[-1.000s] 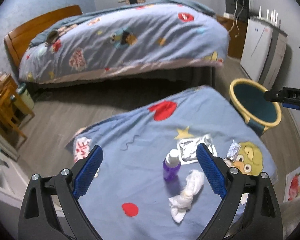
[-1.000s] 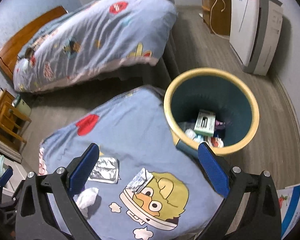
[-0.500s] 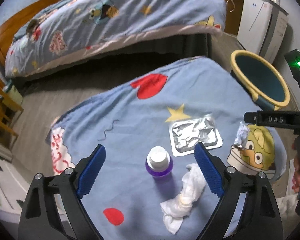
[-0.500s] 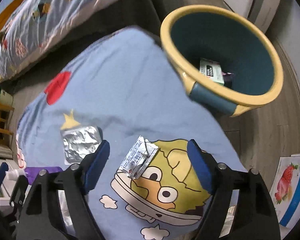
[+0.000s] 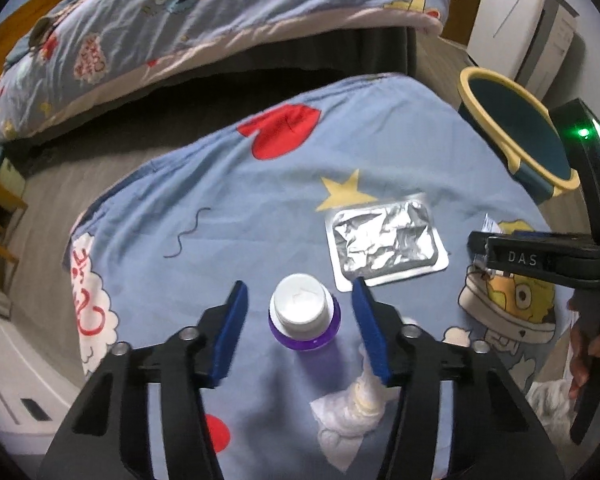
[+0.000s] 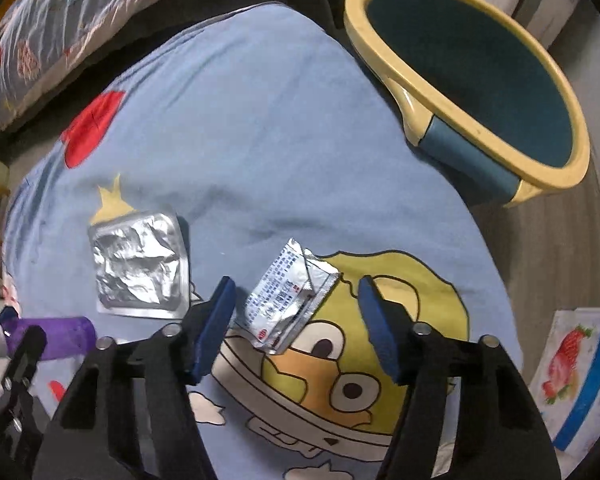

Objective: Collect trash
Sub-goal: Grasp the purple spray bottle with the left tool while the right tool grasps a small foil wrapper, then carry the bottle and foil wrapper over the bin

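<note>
**Both grippers down over trash on the blue cover**

Left gripper [image 5: 300, 312] angled steeply down, jaws just narrowed yet clear of the upright purple bottle [image 5: 305, 320] between them, white cap facing the camera. Crumpled tissue [image 5: 352, 408] beside the right finger. Foil blister pack [image 6: 140, 266] flat, between the grippers. Right gripper [image 6: 296, 306] nearly vertical, jaws likewise just closing, not touching the printed sachet [image 6: 288, 296] between them, long axis slanting up-right. Yellow-rimmed bin [image 6: 472, 76] beyond the blue cover [image 6: 240, 140].
</note>
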